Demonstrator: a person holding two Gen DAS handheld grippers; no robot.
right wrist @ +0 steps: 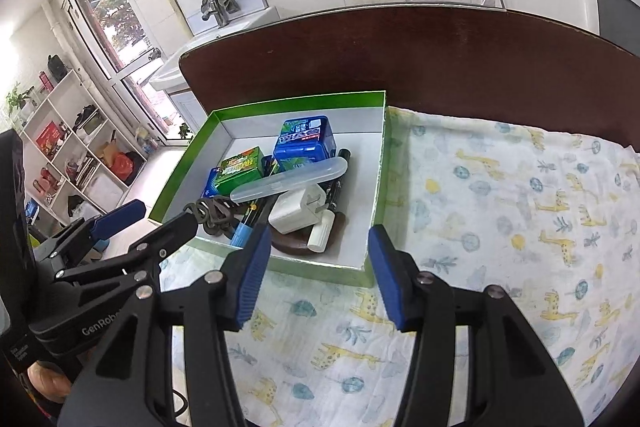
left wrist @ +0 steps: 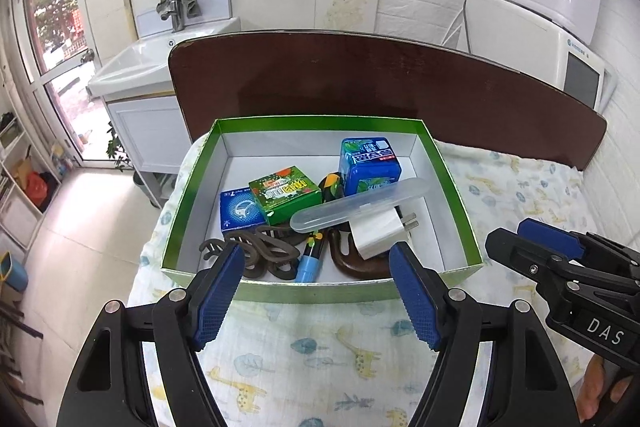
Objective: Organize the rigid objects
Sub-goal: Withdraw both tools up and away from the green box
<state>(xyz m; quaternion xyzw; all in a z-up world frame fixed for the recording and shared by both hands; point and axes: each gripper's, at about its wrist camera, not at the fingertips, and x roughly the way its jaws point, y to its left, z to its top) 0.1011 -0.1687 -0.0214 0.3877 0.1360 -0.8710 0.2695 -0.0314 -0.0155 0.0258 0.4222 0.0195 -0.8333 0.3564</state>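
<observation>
A green box [left wrist: 188, 203] [right wrist: 378, 163] with a white inside stands on the cloth-covered table. In it lie a blue tin [left wrist: 370, 165] [right wrist: 306, 143], a green carton [left wrist: 284, 193] [right wrist: 240, 167], a blue carton [left wrist: 240, 213], a clear toothbrush case [left wrist: 360, 205] [right wrist: 288, 183], a white charger [left wrist: 380, 233] [right wrist: 296, 209], brown hair clips [left wrist: 260, 253] [right wrist: 212, 213] and a marker [left wrist: 310, 259]. My left gripper [left wrist: 316, 291] is open and empty just before the box's near wall. My right gripper [right wrist: 316, 273] is open and empty near the box's front right corner; it also shows in the left wrist view [left wrist: 520, 239].
A giraffe-print cloth [right wrist: 500, 211] covers the table to the right of the box. A dark brown headboard [left wrist: 380, 83] stands behind it. A sink [left wrist: 132, 63] and shelves [right wrist: 76, 155] are at the left, a white water dispenser [left wrist: 540, 7] at the back right.
</observation>
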